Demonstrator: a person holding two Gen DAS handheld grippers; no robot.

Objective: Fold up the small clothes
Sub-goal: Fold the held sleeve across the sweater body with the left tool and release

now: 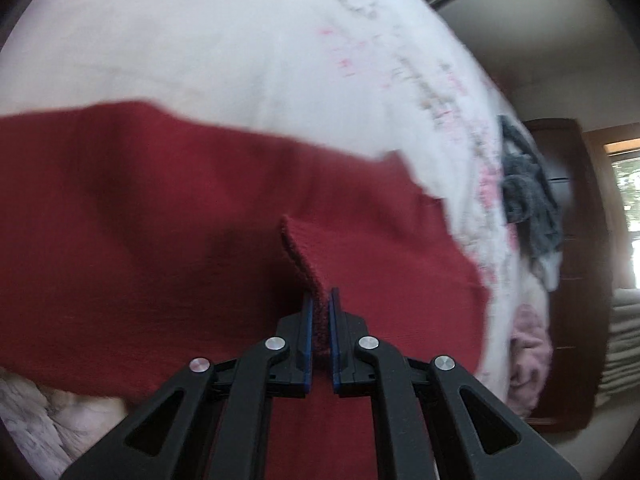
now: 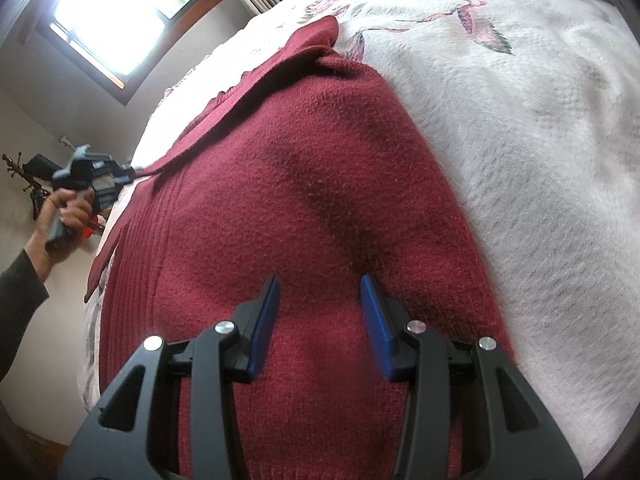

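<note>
A white quilted bedspread with pink floral print [image 2: 520, 128] is seen beneath and ahead of both grippers, and it bears everything else. Spread across it lies a dark red knitted sweater [image 2: 312, 168], which fills the space directly under and ahead of the right gripper [image 2: 320, 296]; its far part, with a ribbed band, is stretched off to the left of that gripper, towards the other one. One broad fold appears to have been laid already, since a doubled layer with a rounded edge is shown to the right of the open fingers, though this is judged rather than certain. Further folds are still wanted, and the garment is not yet a compact bundle.

A heap of grey knitted clothing [image 1: 528, 196] and a pale pink fuzzy garment [image 1: 528, 356] are seen well to the right of the left gripper [image 1: 320, 304], at the bed's edge; both look unfolded, so the task is judged to be at an early stage.

The right gripper is held with its jaws spread, above the sweater, nothing between them. The left gripper is clamped on a raised edge of the red sweater, the knit pinched upright between its blue pads [image 1: 307, 320]. A hand [image 2: 64, 216] in a dark sleeve is seen grasping that left tool
</note>
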